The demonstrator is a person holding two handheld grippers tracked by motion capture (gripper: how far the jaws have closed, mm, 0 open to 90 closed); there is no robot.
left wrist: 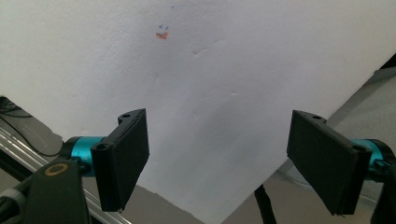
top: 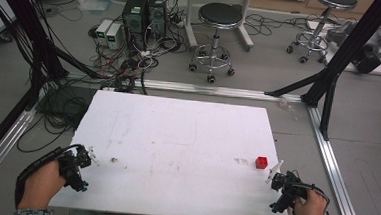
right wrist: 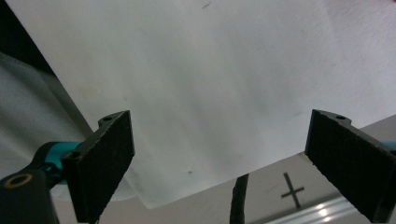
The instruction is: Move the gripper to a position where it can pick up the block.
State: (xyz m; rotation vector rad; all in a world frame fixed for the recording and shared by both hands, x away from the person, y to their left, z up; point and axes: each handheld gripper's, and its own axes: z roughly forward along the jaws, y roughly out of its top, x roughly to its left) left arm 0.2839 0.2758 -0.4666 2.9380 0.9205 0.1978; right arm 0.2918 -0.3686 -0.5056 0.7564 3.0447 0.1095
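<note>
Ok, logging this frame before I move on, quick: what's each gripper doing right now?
Left gripper: open, jaws wide apart, nothing between them.
Right gripper: open, empty too; the red cube sits on the table just ahead of it, untouched.

Red cube [top: 261, 162] (white table [top: 176, 136])

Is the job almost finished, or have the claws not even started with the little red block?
It looks barely started. Done: nothing visible; the red block sits alone on the white table near its right edge. In hand: nothing; the left claw and right claw are both open and empty, at the table's near corners. Left: whatever happens with the block, probably the nearer right claw picking it up.
</note>
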